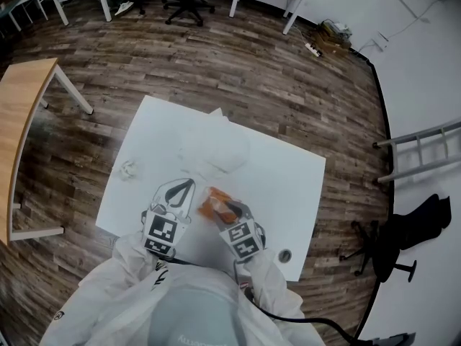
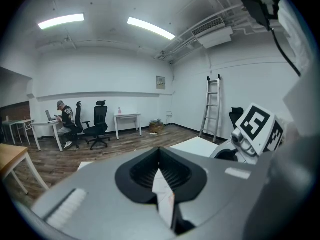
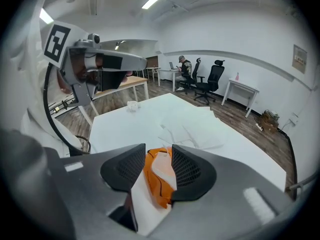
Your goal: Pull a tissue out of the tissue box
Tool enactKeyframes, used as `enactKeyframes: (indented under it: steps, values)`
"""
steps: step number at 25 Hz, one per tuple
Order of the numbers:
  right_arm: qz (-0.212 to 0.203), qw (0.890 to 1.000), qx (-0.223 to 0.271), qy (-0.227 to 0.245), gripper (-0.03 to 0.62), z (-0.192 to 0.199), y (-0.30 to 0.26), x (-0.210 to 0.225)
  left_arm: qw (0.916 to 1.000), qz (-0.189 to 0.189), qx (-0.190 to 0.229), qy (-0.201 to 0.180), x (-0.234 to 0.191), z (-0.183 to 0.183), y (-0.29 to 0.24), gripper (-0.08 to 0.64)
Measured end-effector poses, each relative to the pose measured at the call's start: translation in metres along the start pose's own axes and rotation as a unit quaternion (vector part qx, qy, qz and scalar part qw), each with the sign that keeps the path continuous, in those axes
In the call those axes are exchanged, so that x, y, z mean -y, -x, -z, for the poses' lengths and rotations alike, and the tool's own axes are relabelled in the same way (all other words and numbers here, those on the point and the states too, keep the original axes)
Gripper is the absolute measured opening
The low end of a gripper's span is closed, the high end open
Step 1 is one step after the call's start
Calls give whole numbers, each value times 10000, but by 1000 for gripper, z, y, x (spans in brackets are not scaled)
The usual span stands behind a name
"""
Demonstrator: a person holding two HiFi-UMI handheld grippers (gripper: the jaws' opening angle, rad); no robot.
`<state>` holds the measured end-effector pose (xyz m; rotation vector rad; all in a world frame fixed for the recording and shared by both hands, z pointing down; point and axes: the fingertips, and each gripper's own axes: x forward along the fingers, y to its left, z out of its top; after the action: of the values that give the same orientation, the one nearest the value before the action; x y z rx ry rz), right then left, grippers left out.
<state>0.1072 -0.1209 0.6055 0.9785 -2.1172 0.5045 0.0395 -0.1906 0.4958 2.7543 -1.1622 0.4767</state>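
Because the right gripper (image 3: 159, 153) stands with its fingers released and wide, straddling the orange tissue box (image 3: 152, 184) rather than the sheet alone, the main risk is that they close on the wrapper too and lift the whole box. The box looks soft and light. The left gripper (image 2: 160, 152), its fingers clenched tip to tip near the box's 10 o'clock, does not pin it down, so I judge that an upward pull could drag the box along. A pinch on only a corner of the tissue (image 3: 164, 166) could tear it, and a deep one could bring out 2 sheets. A white sliver shows behind the left fingertips, and I cannot tell whether it is table or paper.

The box, the only container, lies near the middle of the table (image 1: 288, 186) and shows 1 white tissue at its opening. How full it is stays hidden. Farther off, at the box's 12 o'clock, loose tissues (image 1: 216, 153) lie flat. At 9 o'clock, well apart, sits a crumpled tissue (image 1: 128, 169).
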Motion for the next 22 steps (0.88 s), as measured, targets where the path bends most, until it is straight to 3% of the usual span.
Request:
enactKeyframes:
  steps: [17, 22]
  values:
    - [-99, 9980, -618, 55, 169, 33, -28, -1, 10000, 47, -41, 9, 3, 6, 3, 0]
    - [-21, 9960, -808, 368, 169, 39, -32, -1, 10000, 60, -51, -11, 4, 7, 3, 0]
